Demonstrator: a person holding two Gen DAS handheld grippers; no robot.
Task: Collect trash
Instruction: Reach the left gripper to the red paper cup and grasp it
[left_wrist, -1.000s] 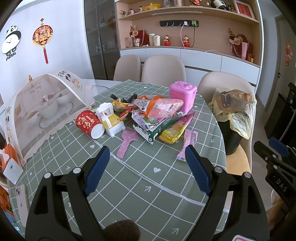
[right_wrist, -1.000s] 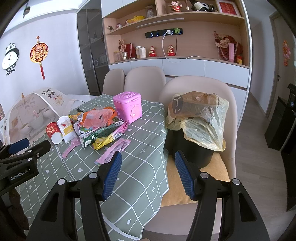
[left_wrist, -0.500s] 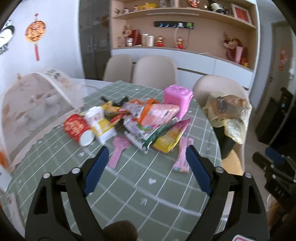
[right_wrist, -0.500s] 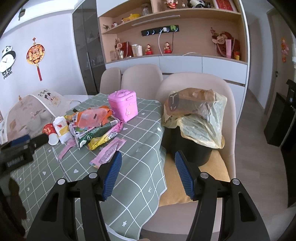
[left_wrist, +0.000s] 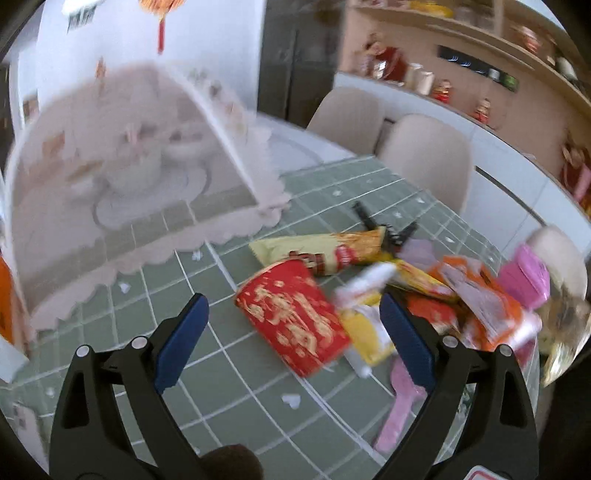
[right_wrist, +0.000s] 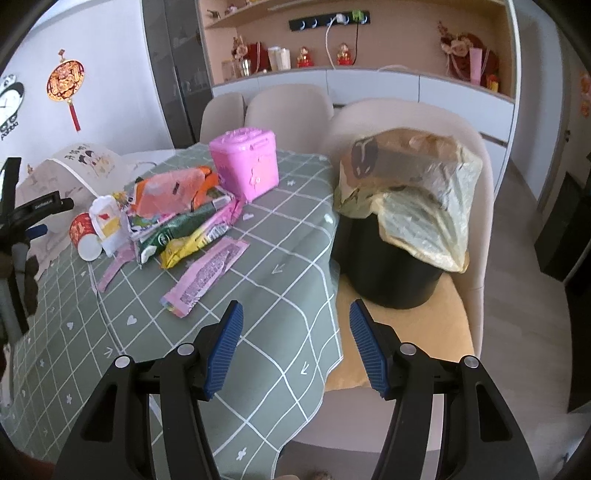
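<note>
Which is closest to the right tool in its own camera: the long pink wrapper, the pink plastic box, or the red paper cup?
1. Long pink wrapper, flat on the tablecloth, just ahead-left of the right tool.
2. Red paper cup, far left, on its side.
3. Pink plastic box, farther back on the table.

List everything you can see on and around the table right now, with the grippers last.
Red paper cup: one, red with gold print, on its side at the pile's left end.
Snack wrappers: several, orange, green, yellow, heaped mid-table.
Pink wrapper: one, flat, apart from the heap, nearest the right gripper.
Pink spoon: one, on the cloth beside the cup.
Pink box: one, behind the heap.
Mesh food cover: one, pale, over white dishes, table's left.
Trash bin: one, black with yellowish liner, on the chair seat.
Chairs: at least three, beige.
Left gripper: blue pads, open, cup in front.
Right gripper: open, empty, over the table edge.
</note>
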